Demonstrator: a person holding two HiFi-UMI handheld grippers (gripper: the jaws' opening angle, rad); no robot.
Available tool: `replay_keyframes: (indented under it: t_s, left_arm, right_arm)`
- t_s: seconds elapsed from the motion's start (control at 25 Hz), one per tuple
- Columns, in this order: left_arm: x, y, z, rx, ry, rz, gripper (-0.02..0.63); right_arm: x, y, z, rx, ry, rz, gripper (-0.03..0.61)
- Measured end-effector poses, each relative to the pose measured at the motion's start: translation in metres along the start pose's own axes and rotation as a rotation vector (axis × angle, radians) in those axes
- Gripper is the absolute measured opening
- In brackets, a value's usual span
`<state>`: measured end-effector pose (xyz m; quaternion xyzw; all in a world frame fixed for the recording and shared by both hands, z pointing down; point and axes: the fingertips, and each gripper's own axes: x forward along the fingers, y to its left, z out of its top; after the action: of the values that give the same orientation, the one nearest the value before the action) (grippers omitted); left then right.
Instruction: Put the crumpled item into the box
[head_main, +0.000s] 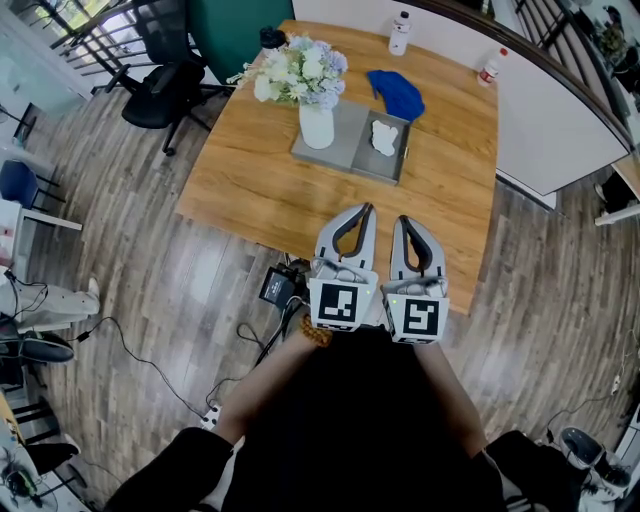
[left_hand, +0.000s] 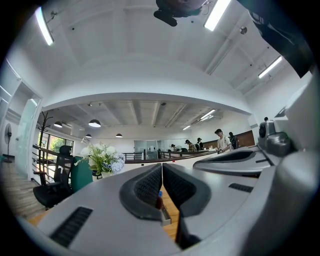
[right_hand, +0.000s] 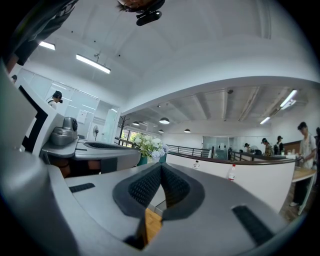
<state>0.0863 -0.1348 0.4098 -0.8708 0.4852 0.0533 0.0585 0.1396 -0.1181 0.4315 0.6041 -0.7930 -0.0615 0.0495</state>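
A shallow grey box (head_main: 398, 165) lies on the wooden table (head_main: 260, 190), and a white crumpled item (head_main: 384, 137) rests inside it. A blue crumpled cloth (head_main: 397, 93) lies just behind the box. My left gripper (head_main: 366, 209) and right gripper (head_main: 402, 220) hover side by side above the table's near edge, well short of the box. Both are shut with nothing between the pads. The left gripper view has the left gripper (left_hand: 162, 168) with its jaws pressed together. The right gripper (right_hand: 161, 168) is closed the same way in its own view.
A white vase of flowers (head_main: 315, 115) stands on a grey tray beside the box. Two small bottles (head_main: 400, 32) (head_main: 489, 66) stand at the table's far side by a white partition. A black office chair (head_main: 165, 70) is at the far left. Cables lie on the floor (head_main: 250, 340).
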Motion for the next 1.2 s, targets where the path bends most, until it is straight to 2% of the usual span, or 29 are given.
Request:
replay_keyframes:
  t_s: [0.88,1.2]
  left_arm:
    - [-0.003,-0.003,-0.004,-0.007,0.005,-0.004,0.023]
    - [0.005,-0.015,-0.012,-0.019,0.023,-0.05,0.023]
  right_arm:
    - [-0.004,-0.002,-0.009,0.0,0.026,0.004,0.005]
    - [-0.009,-0.015,-0.021,0.006,0.069,-0.032,0.005]
